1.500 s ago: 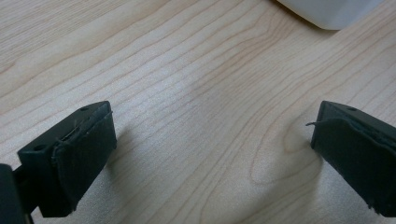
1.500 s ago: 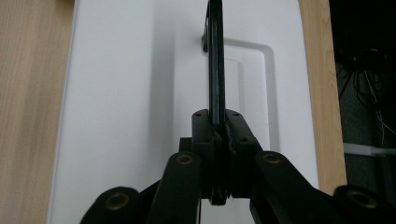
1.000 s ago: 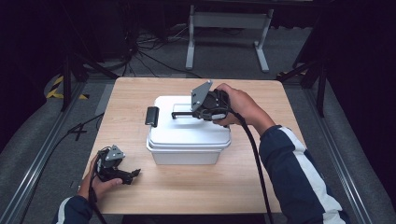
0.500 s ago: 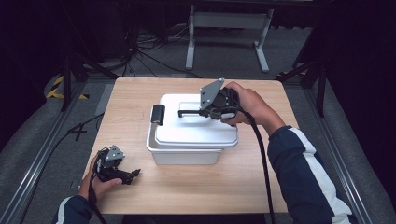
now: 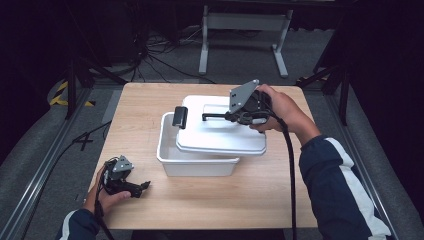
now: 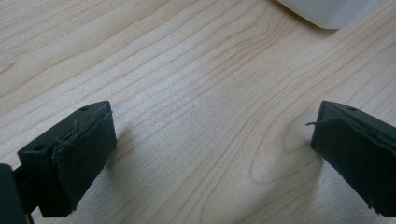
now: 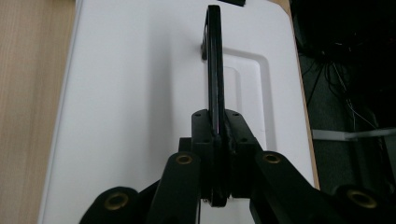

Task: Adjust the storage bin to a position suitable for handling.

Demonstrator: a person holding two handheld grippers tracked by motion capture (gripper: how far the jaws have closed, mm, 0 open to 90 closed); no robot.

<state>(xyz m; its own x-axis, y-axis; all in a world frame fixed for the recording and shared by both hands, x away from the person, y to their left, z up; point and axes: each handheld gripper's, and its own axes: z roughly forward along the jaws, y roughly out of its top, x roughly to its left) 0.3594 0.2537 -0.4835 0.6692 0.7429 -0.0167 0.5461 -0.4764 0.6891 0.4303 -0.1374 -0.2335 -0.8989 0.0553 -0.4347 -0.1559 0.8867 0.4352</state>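
— Pinching the thin black handle (image 7: 214,60) of the white lid (image 5: 220,131), the right hand-held gripper (image 5: 227,116) has its jaws pressed together on it?

— Yes. The lid sits askew, shifted right over the white bin (image 5: 192,161), whose left side lies uncovered; a black latch (image 5: 179,117) stands at the lid's left end.

— And the left hand-held gripper (image 5: 142,186)?

— Resting on the tabletop (image 5: 150,105) near the left corner, jaws spread wide, probably empty; bare wood shows between them.

lid (image 5: 220,135): white, black handle (image 7: 214,56)
bin (image 5: 192,162): white
table (image 5: 150,107): pale wood grain
sleeve (image 5: 337,187): navy, white stripe
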